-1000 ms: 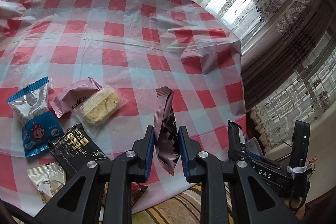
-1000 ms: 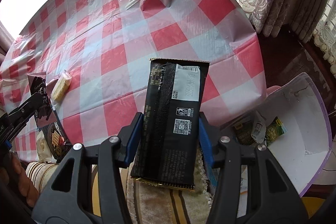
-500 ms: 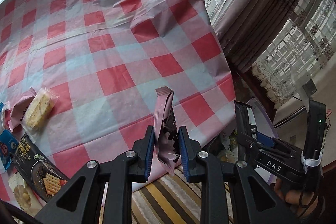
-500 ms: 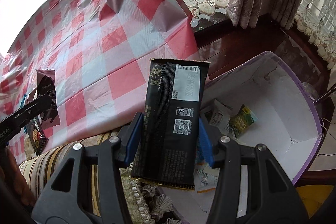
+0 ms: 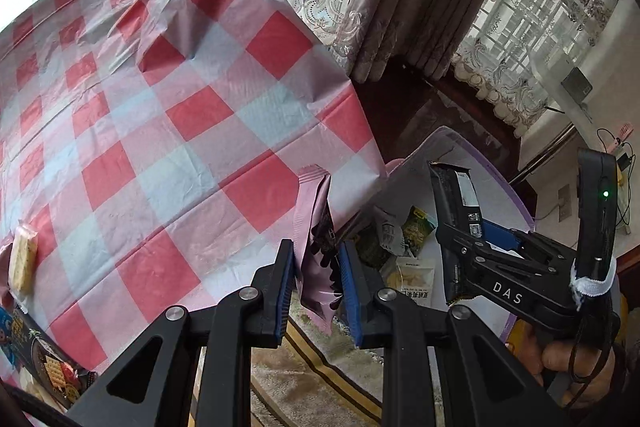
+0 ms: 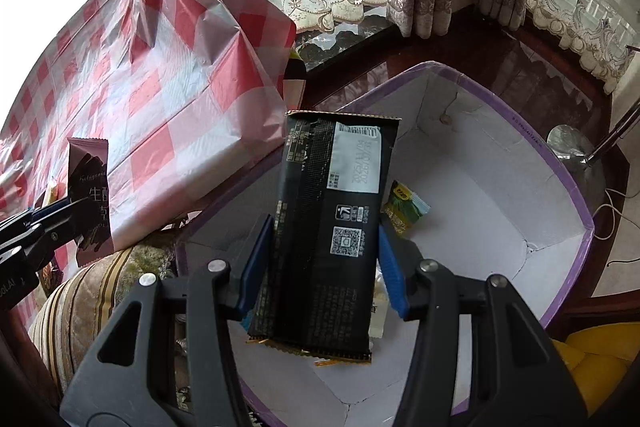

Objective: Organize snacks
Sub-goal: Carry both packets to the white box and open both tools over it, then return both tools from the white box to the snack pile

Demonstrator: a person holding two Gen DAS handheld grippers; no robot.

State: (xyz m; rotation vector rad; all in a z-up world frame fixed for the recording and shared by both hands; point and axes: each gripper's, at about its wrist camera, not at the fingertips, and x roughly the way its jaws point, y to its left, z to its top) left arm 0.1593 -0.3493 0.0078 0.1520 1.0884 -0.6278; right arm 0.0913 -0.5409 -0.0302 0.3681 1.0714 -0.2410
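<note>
Two grippers, each clamped on one snack, both placed here against the white box with a purple rim (image 6: 560,183).

Left gripper (image 5: 318,283): blue pads closed on a slim pink wrapper (image 5: 310,227), held upright with its crimped top end up. It sits short of the box, over the striped cushion (image 5: 320,359) at the hanging edge of the red-and-white checked tablecloth (image 5: 168,131).

Right gripper (image 6: 326,267): pads pressed on both long edges of a black packet (image 6: 332,227), printed back and white date label facing the camera. The packet hangs above the open box, over its near half. A hand (image 5: 568,359) grips the handle.

Box contents: a small green sachet (image 6: 404,207) on the white floor just beyond the black packet; further packets under the packet, partly hidden. The left camera shows a pale yellow pouch (image 5: 412,277) among them.

Left on the cloth, well away from the box: a clear-wrapped pale bar (image 5: 22,259) and a dark cracker packet (image 5: 40,363) at the near edge.
</note>
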